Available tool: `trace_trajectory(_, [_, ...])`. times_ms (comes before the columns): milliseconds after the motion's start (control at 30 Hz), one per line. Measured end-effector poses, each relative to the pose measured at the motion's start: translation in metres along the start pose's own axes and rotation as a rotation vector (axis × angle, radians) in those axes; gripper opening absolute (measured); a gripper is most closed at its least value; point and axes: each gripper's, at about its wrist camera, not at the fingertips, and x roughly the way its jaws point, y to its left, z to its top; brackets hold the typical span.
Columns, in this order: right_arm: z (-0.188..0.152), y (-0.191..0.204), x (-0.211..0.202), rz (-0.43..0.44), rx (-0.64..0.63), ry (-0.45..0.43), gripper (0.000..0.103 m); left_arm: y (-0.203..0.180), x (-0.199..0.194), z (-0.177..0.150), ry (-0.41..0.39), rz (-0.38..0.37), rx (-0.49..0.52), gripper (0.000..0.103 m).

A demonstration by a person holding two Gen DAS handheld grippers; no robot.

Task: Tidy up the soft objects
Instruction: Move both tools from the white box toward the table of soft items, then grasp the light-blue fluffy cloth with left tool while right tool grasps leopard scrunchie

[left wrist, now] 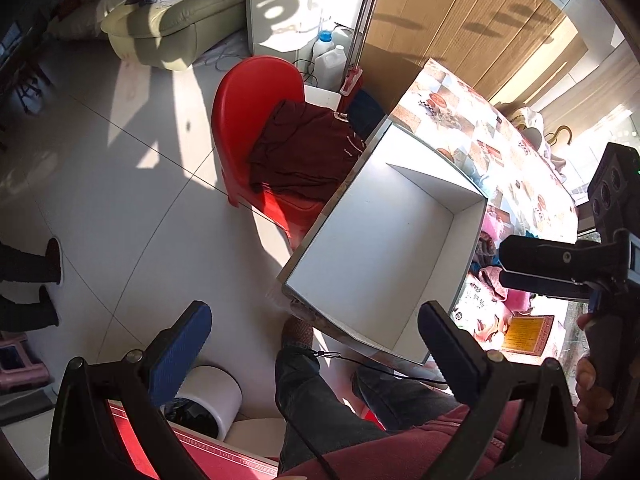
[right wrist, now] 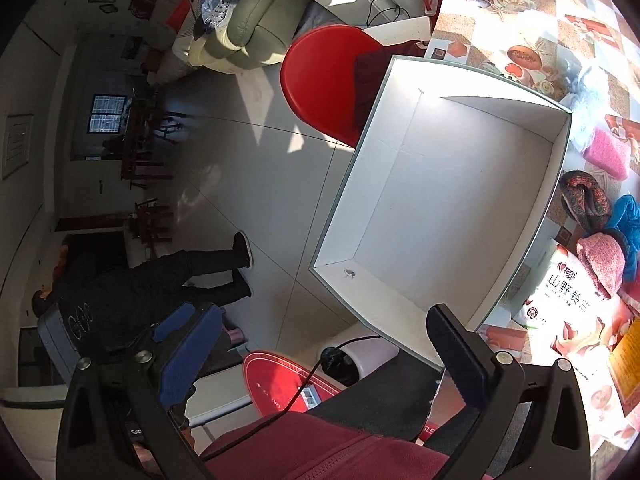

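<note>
White box (right wrist: pixel 420 200) overhangs table (right wrist: pixel 520 8) edge; both tongs (left wrist: pixel 316 344) (right wrist: pixel 320 352) gape.

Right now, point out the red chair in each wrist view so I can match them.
Left wrist view: the red chair sits upper middle, left of the white box, dark clothing on its seat.
Right wrist view: the red chair sits upper middle, again left of the box.
Shared landmark: the white box.

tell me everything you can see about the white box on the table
The white box is an open, lidless rectangular carton, seemingly cardboard, with plain white inner walls and a thin greyish rim. Nothing lies inside but a tiny speck near one corner. It sits flat at the table edge on the patterned cloth, with soft knitted items beside its long side. Neither gripper touches it.
</note>
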Motion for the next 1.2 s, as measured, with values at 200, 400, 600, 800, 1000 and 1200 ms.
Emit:
trace_trajectory(200, [-0.022,-0.049,-0.048,-0.117,0.169,-0.161,0.103,-0.051,0.026,0.025,0.062,-0.005,0.244,0.103])
trace_trajectory(400, [-0.069,-0.122,-0.116,-0.243,0.444,-0.341,0.103,-0.137,0.058,0.048,0.142,-0.070,0.537,0.103])
trace_trajectory(600, [-0.105,-0.198,-0.184,-0.322,0.599,-0.432,0.103,-0.239,0.101,0.074,0.141,-0.096,0.657,0.103])
trace_trajectory(800, [-0.091,-0.282,-0.218,-0.373,0.674,-0.407,0.103,-0.311,0.164,0.097,0.190,-0.066,0.652,0.103])
trace_trajectory(1000, [-0.054,-0.354,-0.195,-0.381,0.715,-0.281,0.103,-0.350,0.242,0.115,0.283,0.032,0.616,0.103])
trace_trajectory(1200, [-0.018,-0.406,-0.167,-0.413,0.737,-0.208,0.103,-0.363,0.295,0.128,0.344,0.105,0.552,0.103])
